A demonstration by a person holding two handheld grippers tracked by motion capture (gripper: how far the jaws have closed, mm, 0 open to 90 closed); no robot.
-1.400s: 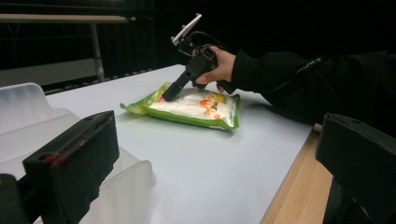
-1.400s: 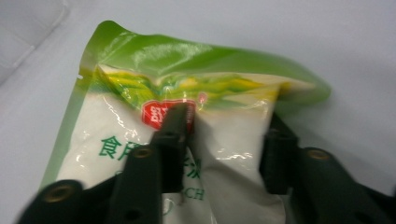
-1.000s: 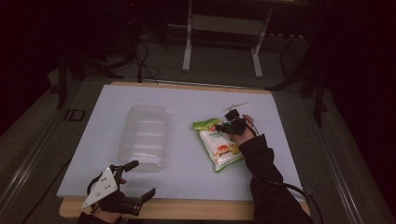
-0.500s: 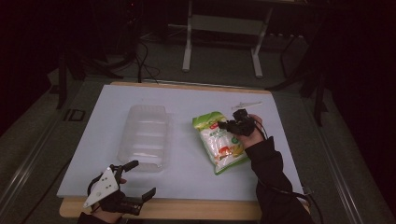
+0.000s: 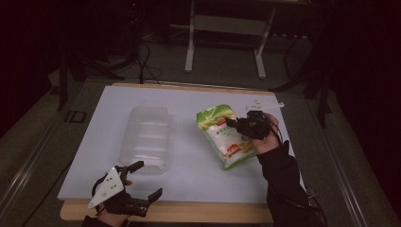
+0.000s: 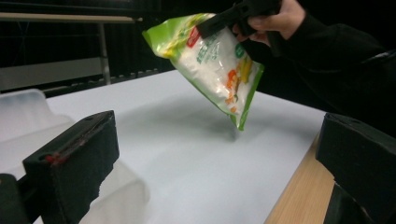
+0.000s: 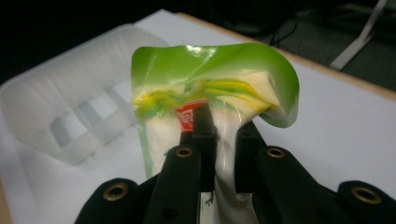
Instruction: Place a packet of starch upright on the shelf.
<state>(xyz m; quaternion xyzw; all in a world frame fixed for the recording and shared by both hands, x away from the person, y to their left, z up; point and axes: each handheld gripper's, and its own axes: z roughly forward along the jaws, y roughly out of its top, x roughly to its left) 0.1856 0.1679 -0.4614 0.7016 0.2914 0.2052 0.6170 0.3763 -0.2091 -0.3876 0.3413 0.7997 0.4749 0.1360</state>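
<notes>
Resting at the near left edge of the desk (image 5: 189, 101), the left claw (image 5: 142, 182) is gaping wide with nothing between its jaws, a grey three-cornered plate (image 5: 106, 187) sitting on top of it; in the left gripper view its two black pads are standing far apart over the white desk surface; just beyond it, a clear plastic container (image 5: 145, 137) is lying on the white sheet, its ribbed moulded body showing in the right gripper view as well (image 7: 70, 109); further right, a green and white food bag (image 5: 226, 137) is hanging tilted, its green top edge uppermost; in the left gripper view the bag (image 6: 219, 70) is dangling clear above the desk, with its lower corner pointing down and a shadow lying beneath it; at the right, the right claw (image 5: 234, 124) is pinching the bag near its top, the jaws squeezing the film tight between them (image 7: 219, 154); the person's hand (image 5: 265, 137) is gripping the tool from behind, the dark sleeve running down to the near right edge.
</notes>
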